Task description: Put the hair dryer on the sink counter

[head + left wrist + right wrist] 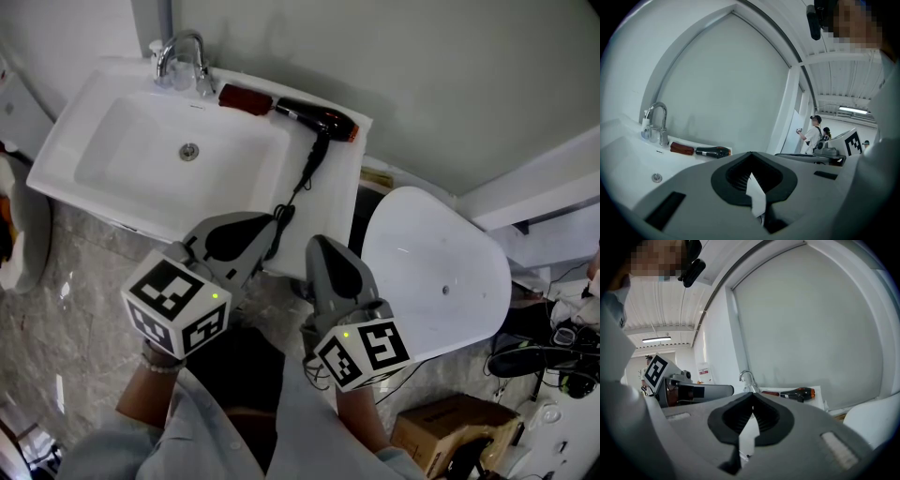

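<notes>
Two claws, both closed, nothing between the jaws; left claw [274,219] lower centre-left of head view, right claw [316,244] just right of it; both sit in front of the sink [122,155], clear of its lower edge.
One dryer [322,120] lying flat on the tabletop [339,183], upper centre of head view, behind the sink's right rim, well apart from both claws; its orange end points right.
One black cord [305,178] runs from the dryer down the tabletop to the front edge and ends near the left claw; can't tell if it touches.
One red item [246,98] just left of the dryer, end to end with it.
One tap [183,58] upper left; one drain [189,150] in the sink.
One white toilet [441,272] right of the sink; one cardboard box [450,427] lower right.
</notes>
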`<state>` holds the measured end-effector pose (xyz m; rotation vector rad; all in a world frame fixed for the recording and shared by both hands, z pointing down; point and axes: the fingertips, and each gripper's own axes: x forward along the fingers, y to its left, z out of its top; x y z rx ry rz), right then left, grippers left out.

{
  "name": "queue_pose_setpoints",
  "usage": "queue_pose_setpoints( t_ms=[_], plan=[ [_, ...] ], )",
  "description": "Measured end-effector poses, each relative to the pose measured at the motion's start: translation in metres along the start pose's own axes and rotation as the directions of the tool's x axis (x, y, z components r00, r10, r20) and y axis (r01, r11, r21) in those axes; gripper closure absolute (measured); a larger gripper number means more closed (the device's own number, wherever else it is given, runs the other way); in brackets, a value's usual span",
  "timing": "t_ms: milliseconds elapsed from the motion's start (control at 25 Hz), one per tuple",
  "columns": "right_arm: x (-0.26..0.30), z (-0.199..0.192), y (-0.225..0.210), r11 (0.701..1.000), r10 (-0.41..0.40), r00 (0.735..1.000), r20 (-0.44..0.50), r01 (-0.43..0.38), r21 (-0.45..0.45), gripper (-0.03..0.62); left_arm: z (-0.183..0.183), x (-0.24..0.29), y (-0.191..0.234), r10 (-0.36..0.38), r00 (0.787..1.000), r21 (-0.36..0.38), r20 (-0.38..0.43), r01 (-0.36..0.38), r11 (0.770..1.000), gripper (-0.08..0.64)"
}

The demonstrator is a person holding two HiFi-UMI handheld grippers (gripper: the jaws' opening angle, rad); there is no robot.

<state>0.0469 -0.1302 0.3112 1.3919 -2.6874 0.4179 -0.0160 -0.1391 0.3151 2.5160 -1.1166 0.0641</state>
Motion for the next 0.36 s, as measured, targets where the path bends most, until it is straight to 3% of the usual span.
queue_pose_setpoints(
  t_ms=[360],
  plan=[
    [-0.0059,0.0,-0.0016,1.0,-0.002,1.0,0.003,0.002,-0.003,0.595,0.002,-0.002,-0.0008,0.018,1.0,-0.02,0.024,-0.017,1.0,0.555]
  ],
)
